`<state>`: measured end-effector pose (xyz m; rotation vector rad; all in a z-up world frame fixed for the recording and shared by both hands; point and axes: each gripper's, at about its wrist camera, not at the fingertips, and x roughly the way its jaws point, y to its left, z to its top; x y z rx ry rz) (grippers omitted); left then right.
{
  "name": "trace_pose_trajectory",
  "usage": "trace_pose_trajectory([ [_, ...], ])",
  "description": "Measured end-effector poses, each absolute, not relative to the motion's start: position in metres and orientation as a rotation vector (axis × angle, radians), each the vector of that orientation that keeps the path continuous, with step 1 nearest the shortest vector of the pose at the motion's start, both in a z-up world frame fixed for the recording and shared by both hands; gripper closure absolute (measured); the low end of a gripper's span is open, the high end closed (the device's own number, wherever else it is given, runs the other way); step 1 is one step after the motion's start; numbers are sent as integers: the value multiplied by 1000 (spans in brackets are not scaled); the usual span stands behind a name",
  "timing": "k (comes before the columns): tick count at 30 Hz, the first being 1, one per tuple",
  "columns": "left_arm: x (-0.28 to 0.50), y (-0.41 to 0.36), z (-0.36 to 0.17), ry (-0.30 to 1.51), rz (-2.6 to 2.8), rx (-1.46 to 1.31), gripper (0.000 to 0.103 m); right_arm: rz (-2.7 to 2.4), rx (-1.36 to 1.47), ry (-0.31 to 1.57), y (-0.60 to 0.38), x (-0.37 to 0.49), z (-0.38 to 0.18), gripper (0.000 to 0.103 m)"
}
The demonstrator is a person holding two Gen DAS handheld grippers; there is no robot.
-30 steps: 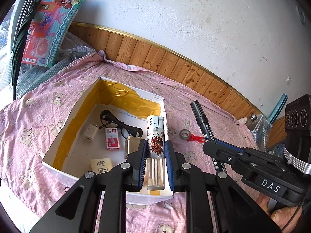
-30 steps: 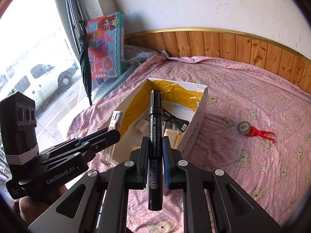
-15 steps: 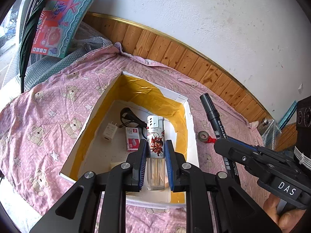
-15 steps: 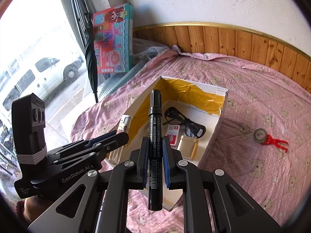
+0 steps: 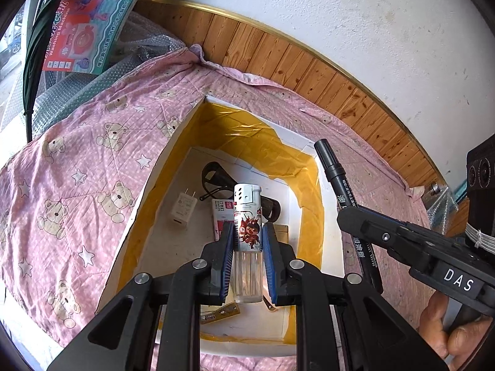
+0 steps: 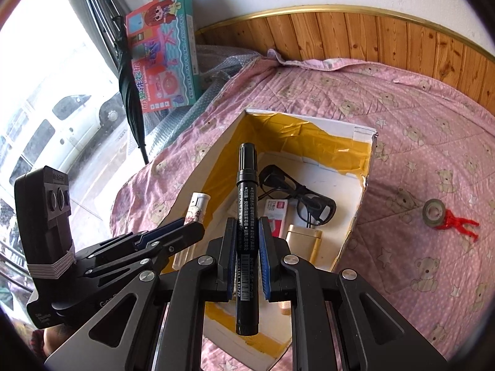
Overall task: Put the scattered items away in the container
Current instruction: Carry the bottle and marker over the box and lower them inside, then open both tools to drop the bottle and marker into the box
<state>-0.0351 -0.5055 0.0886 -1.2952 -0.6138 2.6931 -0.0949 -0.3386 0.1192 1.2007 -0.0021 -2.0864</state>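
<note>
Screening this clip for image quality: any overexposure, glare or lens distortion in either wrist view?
Right wrist view: the window at left is blown out, the vehicles outside washed pale; the marker in the right gripper stays sharp. Left wrist view: even daylight, with a shiny glare patch on the box's yellow tape lining. Both views: fisheye bends the wood panelling into an arc, with dark corners.
</note>
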Motion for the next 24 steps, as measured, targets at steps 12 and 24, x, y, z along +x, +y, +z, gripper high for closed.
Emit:
trace_pose_trajectory([
  [12,-84,-499,76,-532,2645,-1409,84,-2065,1306,63,-358,-147,95,89],
  [24,-118,-487,66,-423,2624,-1486,84,-2048,1377,121,-369,-178,72,89],
])
